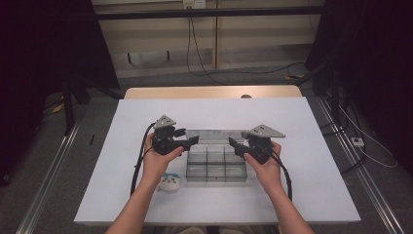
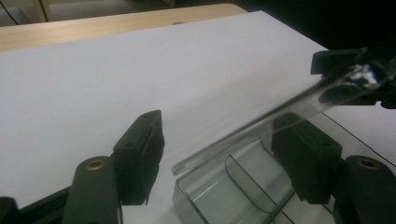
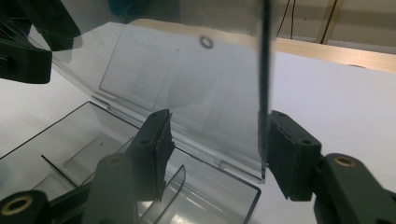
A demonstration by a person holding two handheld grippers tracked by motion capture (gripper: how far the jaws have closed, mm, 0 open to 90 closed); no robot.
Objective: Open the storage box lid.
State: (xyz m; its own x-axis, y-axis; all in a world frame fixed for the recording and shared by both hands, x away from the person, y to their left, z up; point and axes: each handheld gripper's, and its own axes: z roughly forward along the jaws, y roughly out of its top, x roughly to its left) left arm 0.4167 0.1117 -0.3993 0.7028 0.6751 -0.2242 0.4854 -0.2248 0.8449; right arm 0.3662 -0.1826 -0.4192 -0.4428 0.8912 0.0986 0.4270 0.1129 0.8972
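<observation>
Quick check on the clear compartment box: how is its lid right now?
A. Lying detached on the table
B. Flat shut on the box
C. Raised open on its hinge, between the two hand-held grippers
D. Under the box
C: the lid stands tilted up from the clear compartment box, hinged along its rear edge.

No readable text, label, brand, number or sign anywhere. Clear plastic box: no print visible. Small white object on worktop: dark marks on it, too small to read. Wall plate at far wall: too small, no lettering legible. Lid in right gripper view: small ring mark, no letters.
</observation>
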